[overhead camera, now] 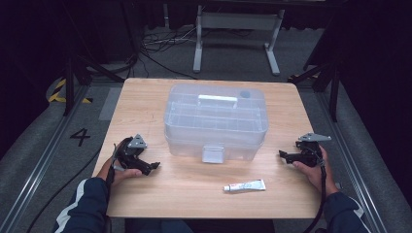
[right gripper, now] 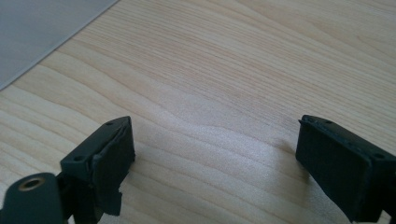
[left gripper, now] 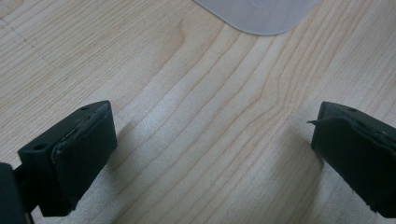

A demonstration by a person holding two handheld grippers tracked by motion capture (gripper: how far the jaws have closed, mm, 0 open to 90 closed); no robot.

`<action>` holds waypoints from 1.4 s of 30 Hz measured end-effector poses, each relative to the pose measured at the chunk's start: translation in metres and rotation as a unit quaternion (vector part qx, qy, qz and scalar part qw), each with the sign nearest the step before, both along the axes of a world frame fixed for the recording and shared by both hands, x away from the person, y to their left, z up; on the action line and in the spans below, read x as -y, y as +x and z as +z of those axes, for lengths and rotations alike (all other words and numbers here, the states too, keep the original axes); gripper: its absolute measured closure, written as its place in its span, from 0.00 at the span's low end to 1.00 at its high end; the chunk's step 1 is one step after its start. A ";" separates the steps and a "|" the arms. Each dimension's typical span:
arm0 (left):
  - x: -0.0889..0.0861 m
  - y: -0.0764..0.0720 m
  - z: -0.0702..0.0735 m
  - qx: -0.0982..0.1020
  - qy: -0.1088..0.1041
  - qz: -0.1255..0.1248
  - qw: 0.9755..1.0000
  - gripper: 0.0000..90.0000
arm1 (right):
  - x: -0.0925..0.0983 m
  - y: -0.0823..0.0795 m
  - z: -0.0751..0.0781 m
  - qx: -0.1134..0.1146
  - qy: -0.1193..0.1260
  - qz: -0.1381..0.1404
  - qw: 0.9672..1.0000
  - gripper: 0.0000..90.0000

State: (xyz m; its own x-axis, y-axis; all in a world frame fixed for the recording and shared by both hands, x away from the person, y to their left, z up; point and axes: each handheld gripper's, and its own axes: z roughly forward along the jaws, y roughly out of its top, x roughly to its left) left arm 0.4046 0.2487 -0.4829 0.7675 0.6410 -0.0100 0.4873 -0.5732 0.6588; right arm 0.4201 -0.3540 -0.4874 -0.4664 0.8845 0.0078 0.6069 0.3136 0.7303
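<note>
Start state: nothing handled yet.
We rest left claw (overhead camera: 154, 166) and right claw (overhead camera: 283, 155) on the bench (overhead camera: 145, 97), both gaping, empty; box (overhead camera: 216, 121) latched, tube (overhead camera: 245, 186) untouched.

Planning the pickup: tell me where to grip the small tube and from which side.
Grip the tube across its flat white body, coming straight down from above. It lies flat on the table, cap end pointing left, with open wood on both long sides. The right gripper, jaws open, looks nearer.

A clear plastic lidded box (overhead camera: 216, 121) stands closed mid-table; a small white tube (overhead camera: 244, 186) lies flat just before it.
</note>
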 end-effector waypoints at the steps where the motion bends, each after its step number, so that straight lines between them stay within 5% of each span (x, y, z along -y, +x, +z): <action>1: 0.000 0.000 0.000 0.000 0.000 0.000 1.000 0.00 | 0.000 0.000 0.000 0.000 0.000 0.000 1.000 0.13; 10: 0.000 0.000 0.000 0.000 0.000 0.004 1.000 0.00 | -0.001 0.000 0.000 -0.001 -0.001 -0.005 1.000 0.13; 25: 0.000 -0.001 0.000 0.001 0.001 0.008 1.000 0.00 | 0.002 -0.002 0.011 0.010 0.002 0.027 1.000 0.21; 42: 0.000 -0.001 0.000 0.001 0.001 0.008 1.000 0.00 | -0.012 -0.011 0.071 0.076 0.024 0.070 0.994 0.27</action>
